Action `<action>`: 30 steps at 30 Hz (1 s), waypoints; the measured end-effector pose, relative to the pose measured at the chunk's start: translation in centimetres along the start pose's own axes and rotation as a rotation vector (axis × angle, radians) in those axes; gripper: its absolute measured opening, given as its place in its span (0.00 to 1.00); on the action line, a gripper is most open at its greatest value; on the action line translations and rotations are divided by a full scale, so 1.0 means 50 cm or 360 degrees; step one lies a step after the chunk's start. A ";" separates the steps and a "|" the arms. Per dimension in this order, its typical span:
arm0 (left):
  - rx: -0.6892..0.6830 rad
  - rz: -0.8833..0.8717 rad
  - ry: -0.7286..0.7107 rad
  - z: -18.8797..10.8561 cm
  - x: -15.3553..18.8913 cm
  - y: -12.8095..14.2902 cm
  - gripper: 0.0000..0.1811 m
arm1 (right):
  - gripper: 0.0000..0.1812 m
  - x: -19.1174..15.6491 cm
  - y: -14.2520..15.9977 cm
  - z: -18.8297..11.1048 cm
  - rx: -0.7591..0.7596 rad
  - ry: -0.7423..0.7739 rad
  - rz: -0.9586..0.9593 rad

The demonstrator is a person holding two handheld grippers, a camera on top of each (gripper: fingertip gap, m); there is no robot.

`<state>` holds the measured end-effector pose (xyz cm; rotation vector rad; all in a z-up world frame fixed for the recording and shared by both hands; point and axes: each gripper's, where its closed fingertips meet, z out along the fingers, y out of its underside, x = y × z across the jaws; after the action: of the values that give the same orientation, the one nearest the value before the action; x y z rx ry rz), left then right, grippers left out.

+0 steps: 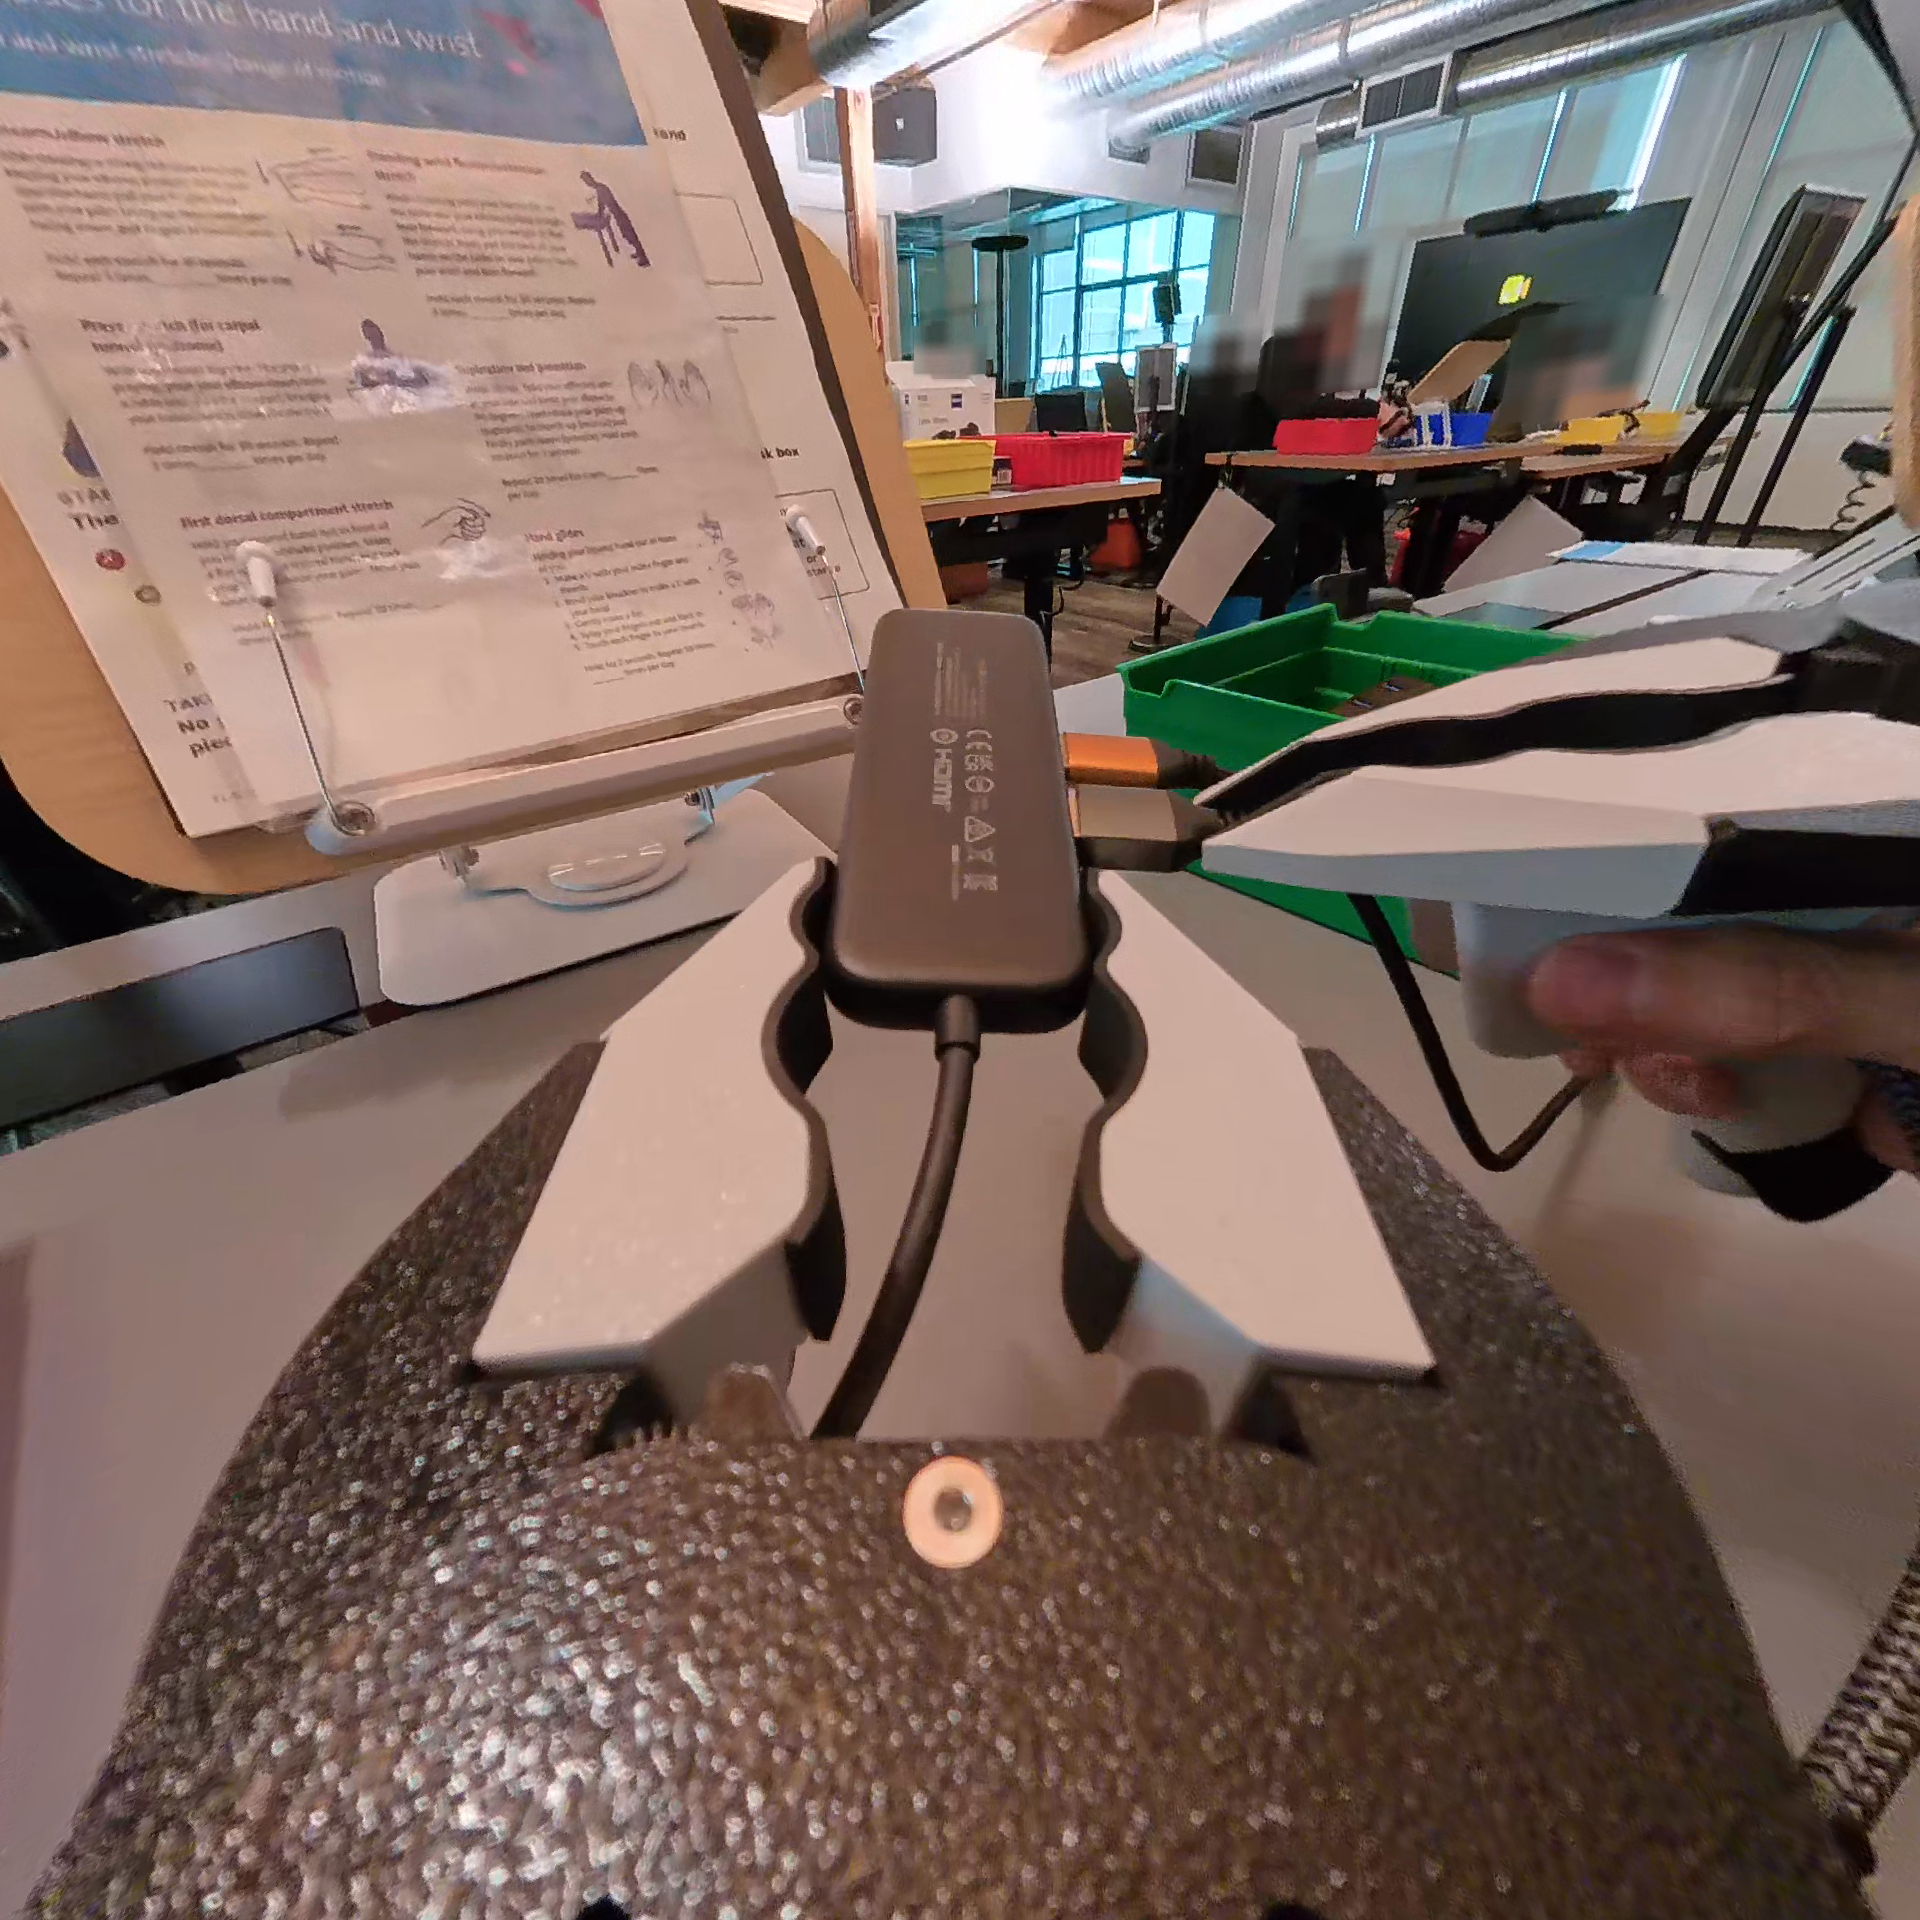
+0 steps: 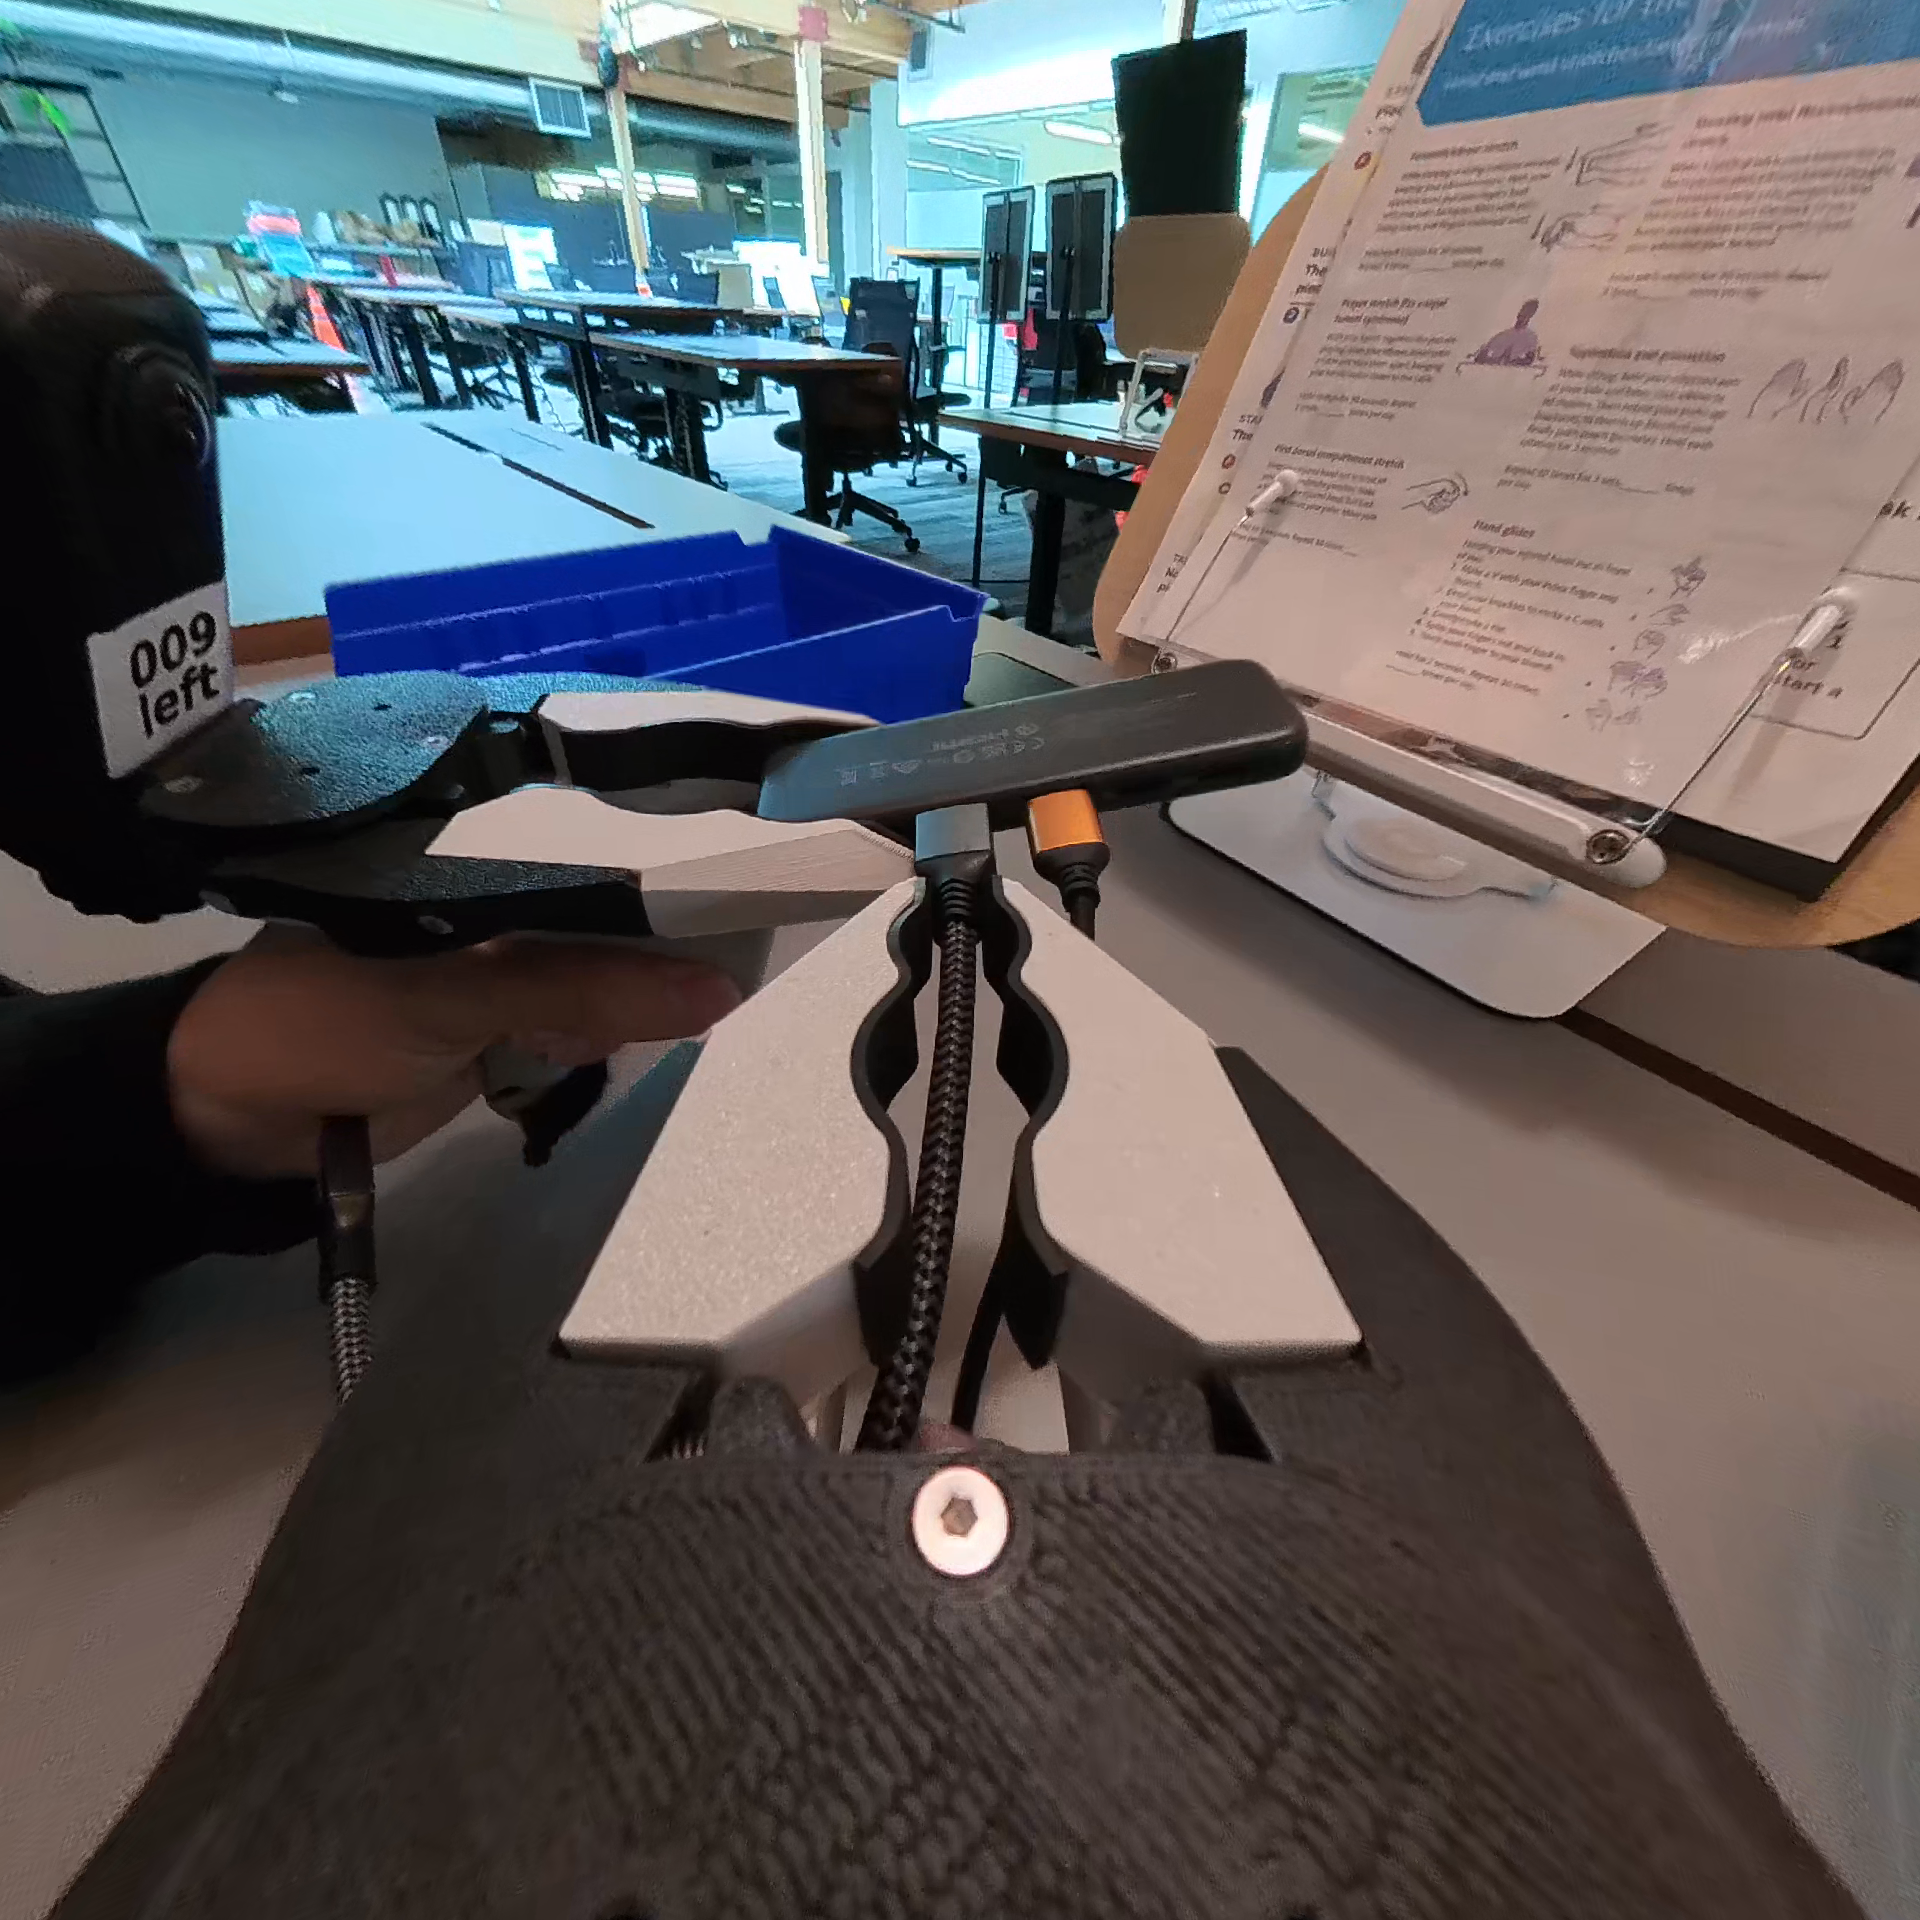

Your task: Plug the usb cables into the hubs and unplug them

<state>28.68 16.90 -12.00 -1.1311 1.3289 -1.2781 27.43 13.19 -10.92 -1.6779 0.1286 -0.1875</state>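
- The left gripper was closed around the near end of a dark grey hub, holding it above the grey table.
- The hub's long axis ran straight forward from the left gripper, in line with its fingers. The hub's own black cord trailed back between them.
- In the right wrist view the same hub lay crosswise, its long axis running left to right just ahead of the right gripper.
- Two plugs sat in the hub's long side edge, the edge facing the right gripper: a grey plug and, just beside it, an orange plug.
- The right gripper's fingers were closed on the braided cable right behind the grey plug, their tips touching or almost touching the plug's rear.
- The grey plug's axis pointed straight back along the right gripper's fingers, at right angles to the hub's length.
- Whether the grey plug was fully seated could not be told.
- Judged from this, a straight push or pull along the right gripper's own line would serve, with the left gripper bracing the hub.
- A green bin stood behind the hub, a blue bin farther off, and a paper stand nearby.
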 end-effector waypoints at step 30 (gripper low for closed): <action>0.0099 0.0106 -0.0305 -0.047 -0.106 -0.031 0.25 | 0.04 0.387 -0.181 -0.608 0.0804 0.1594 -0.0604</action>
<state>27.07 22.39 -10.27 -1.1268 1.1674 -1.1258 40.12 -19.15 2.29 -0.9619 0.4649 -1.2351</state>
